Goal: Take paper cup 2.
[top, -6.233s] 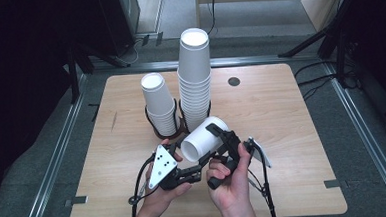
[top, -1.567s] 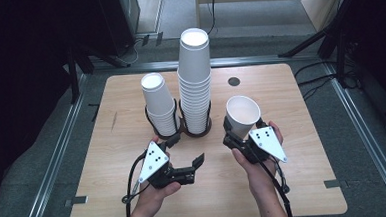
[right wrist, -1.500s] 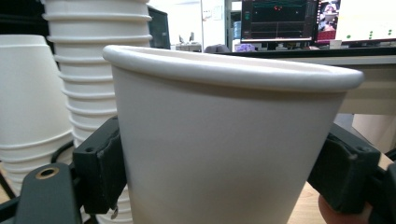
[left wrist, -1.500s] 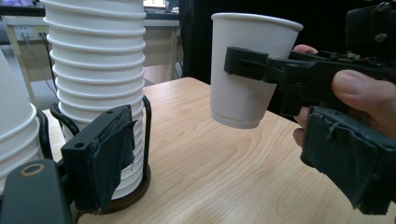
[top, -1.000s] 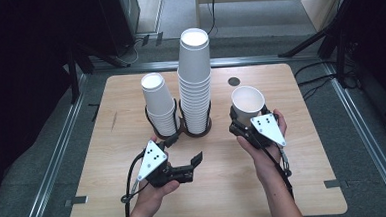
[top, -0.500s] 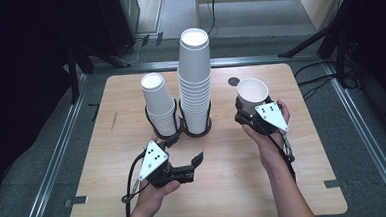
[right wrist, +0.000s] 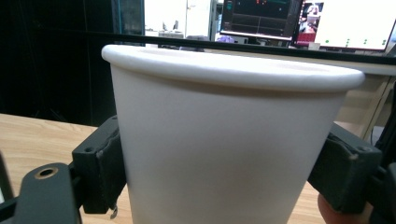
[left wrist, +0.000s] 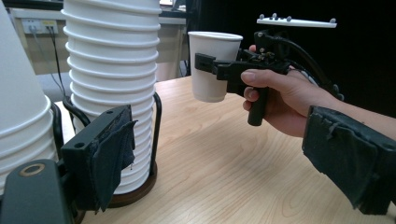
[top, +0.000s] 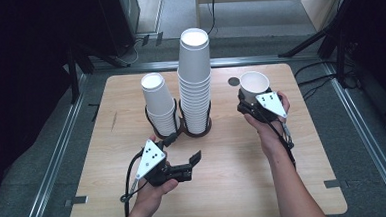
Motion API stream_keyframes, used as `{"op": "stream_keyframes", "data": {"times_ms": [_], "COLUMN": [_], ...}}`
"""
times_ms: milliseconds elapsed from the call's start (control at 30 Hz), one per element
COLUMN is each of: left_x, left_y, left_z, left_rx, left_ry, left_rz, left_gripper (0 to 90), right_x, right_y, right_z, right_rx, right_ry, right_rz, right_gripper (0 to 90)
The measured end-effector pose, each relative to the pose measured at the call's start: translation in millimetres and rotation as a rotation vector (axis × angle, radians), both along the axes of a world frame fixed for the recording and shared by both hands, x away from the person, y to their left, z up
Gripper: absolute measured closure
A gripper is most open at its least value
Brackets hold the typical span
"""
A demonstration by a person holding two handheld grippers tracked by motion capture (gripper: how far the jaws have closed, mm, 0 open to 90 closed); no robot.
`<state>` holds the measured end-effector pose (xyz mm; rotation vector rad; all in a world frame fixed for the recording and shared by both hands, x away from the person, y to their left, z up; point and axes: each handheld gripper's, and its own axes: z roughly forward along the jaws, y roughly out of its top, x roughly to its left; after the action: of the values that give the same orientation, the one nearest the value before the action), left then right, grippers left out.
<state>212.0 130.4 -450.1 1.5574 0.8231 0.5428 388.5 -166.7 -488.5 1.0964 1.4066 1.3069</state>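
A single white paper cup [top: 254, 84] [left wrist: 212, 65] [right wrist: 229, 140] stands upright in my right gripper [top: 249, 101] [left wrist: 219, 63], which is shut on its sides. It hangs just above the table at the back right. Right of the tall cup stack [top: 195, 78] [left wrist: 109, 70] there is a gap before the held cup. A shorter cup stack [top: 158, 103] [left wrist: 18, 112] stands left of the tall one. My left gripper [top: 184, 146] is open and holds nothing, low at the front centre, pointing toward the stacks' bases.
Both stacks sit in black wire holders on round bases [top: 197, 131]. A dark round hole [top: 233, 81] marks the wooden table [top: 294, 173] near the held cup. Metal rails [top: 53, 161] run along the table's sides.
The cup, first held lying between both grippers at the front centre, is now upright in the right gripper, which carried it back and to the right. The left gripper let go and stays open.
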Motion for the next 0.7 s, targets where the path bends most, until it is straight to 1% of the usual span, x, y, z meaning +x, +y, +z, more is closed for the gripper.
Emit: {"op": "stream_keyframes", "data": {"times_ms": [133,333,467,700], "left_x": [0.5,0.7,0.7,1.4], "left_y": [1.3,3.1,4.0,3.3], "left_z": [0.3,0.9,1.4,0.7], "left_rx": [-0.007,-0.008,-0.007,-0.011], "left_ry": [-0.001,-0.002,-0.003,-0.001], "left_rz": [0.013,0.019,0.019,0.031], "left_gripper": [9.5,9.5,9.5,9.5], "right_x": [10.0,19.9,26.1,34.3], "right_y": [-3.2,-3.1,-3.4,-4.2], "right_z": [-4.6,-10.3,-15.6,-26.2], "right_rx": [0.014,0.006,0.025,-0.004], "right_ry": [0.020,0.041,0.064,0.105], "right_rz": [-0.011,-0.016,-0.015,-0.028], "right_gripper": [16.4,16.3,16.2,16.1]}}
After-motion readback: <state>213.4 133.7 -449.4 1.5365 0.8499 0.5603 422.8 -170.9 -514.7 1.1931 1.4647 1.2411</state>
